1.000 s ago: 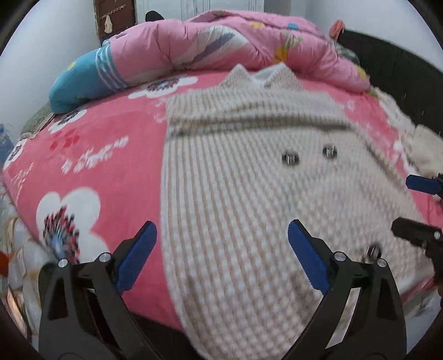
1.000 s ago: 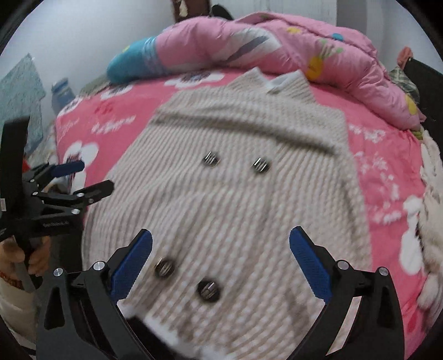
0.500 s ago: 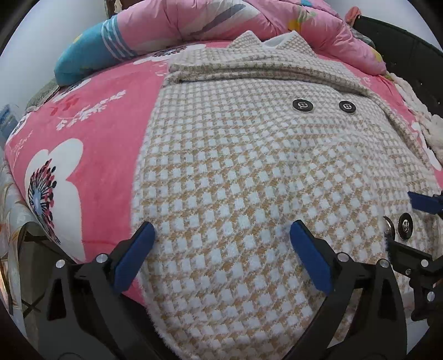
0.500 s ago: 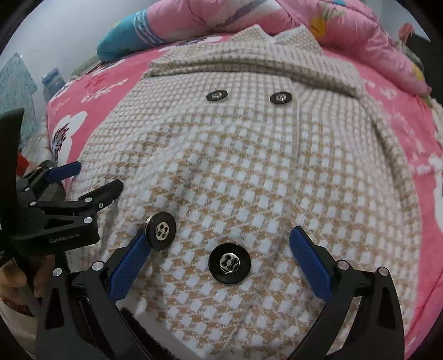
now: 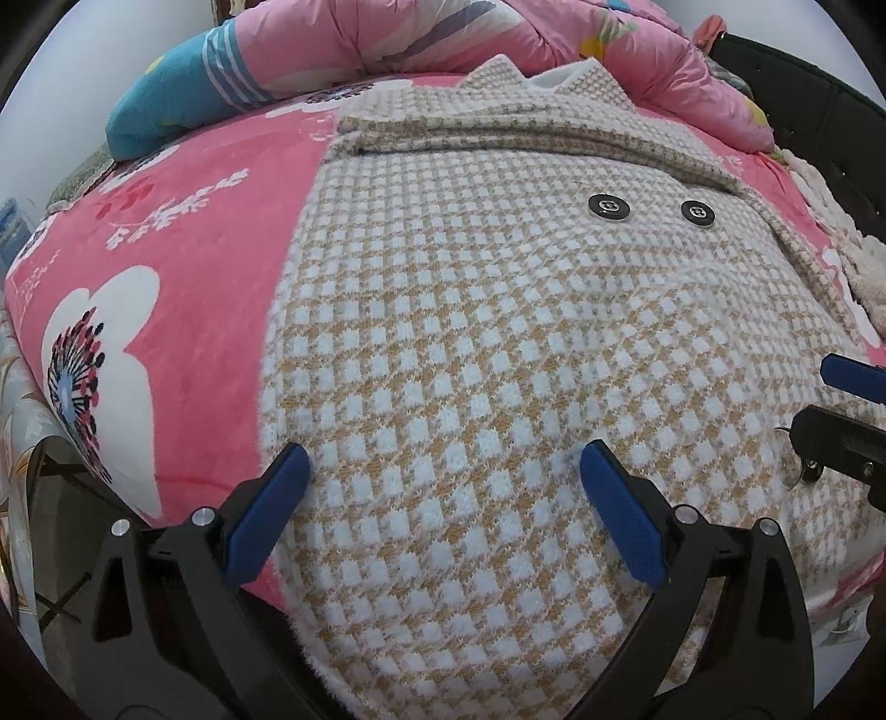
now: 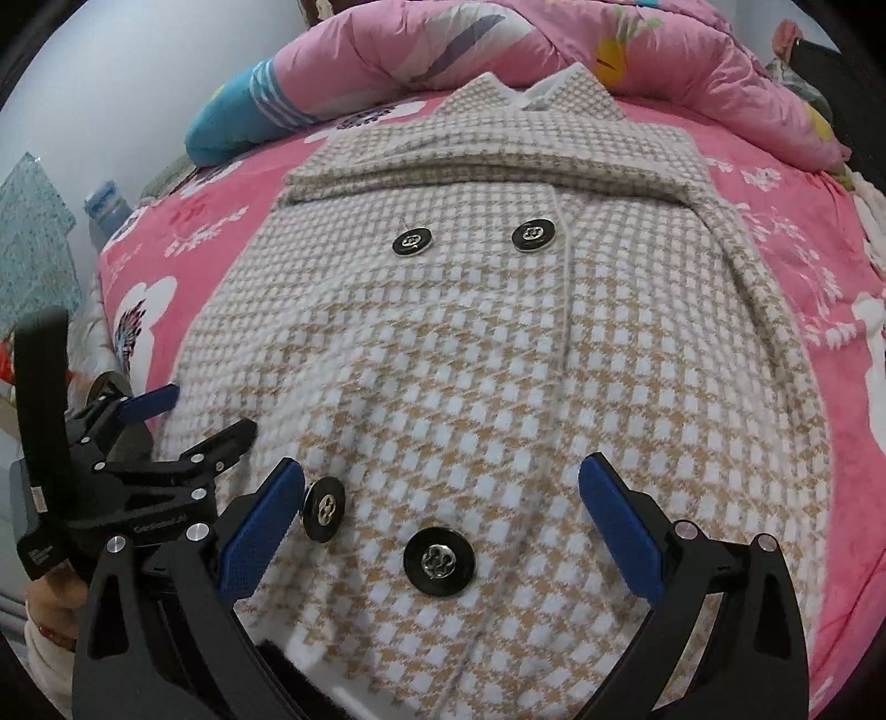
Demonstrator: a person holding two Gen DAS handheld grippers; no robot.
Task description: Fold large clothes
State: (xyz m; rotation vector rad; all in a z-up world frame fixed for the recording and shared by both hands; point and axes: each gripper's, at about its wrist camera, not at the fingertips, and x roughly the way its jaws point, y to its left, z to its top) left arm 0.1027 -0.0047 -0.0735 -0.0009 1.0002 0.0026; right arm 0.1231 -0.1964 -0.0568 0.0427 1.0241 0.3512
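A beige-and-white houndstooth coat (image 5: 498, 354) with black buttons lies flat on a pink bed, sleeves folded in, collar at the far end. It fills the right wrist view (image 6: 498, 354) too. My left gripper (image 5: 443, 471) is open, low over the coat's near left hem. My right gripper (image 6: 440, 471) is open over the near hem, around the lower black buttons (image 6: 439, 560). Each gripper shows in the other's view, the right one (image 5: 841, 410) and the left one (image 6: 183, 421), both open.
A pink floral bedspread (image 5: 183, 266) covers the bed. A rolled pink-and-blue quilt (image 5: 387, 50) lies along the far end. A fluffy white cloth (image 5: 853, 255) lies at the right edge by a dark headboard (image 5: 819, 99). The bed edge drops off at near left.
Both grippers have moved down and in toward the coat's near hem, so the coat looms larger. Both stay open and hold nothing.
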